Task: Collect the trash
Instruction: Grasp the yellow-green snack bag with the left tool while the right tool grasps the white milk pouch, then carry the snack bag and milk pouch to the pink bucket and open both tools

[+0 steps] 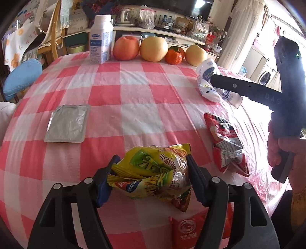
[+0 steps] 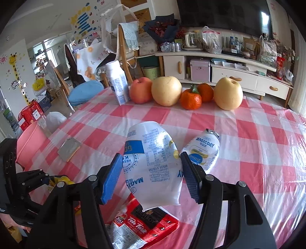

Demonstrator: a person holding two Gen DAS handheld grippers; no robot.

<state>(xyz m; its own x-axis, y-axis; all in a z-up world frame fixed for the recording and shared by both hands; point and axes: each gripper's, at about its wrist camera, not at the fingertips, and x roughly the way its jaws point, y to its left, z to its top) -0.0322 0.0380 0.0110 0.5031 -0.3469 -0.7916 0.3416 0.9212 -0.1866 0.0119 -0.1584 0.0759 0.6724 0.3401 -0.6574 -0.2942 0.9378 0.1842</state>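
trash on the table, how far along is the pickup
Nothing looks binned yet. In hand: the left tool clamps a yellow wrapper, and the right tool grips a white pouch. Left on the cloth: a foil packet, a red wrapper and a second pouch.

Cluttered white sideboard [image 2: 225, 67] – dark TV [image 2: 220, 15] above – bright daylight at right.
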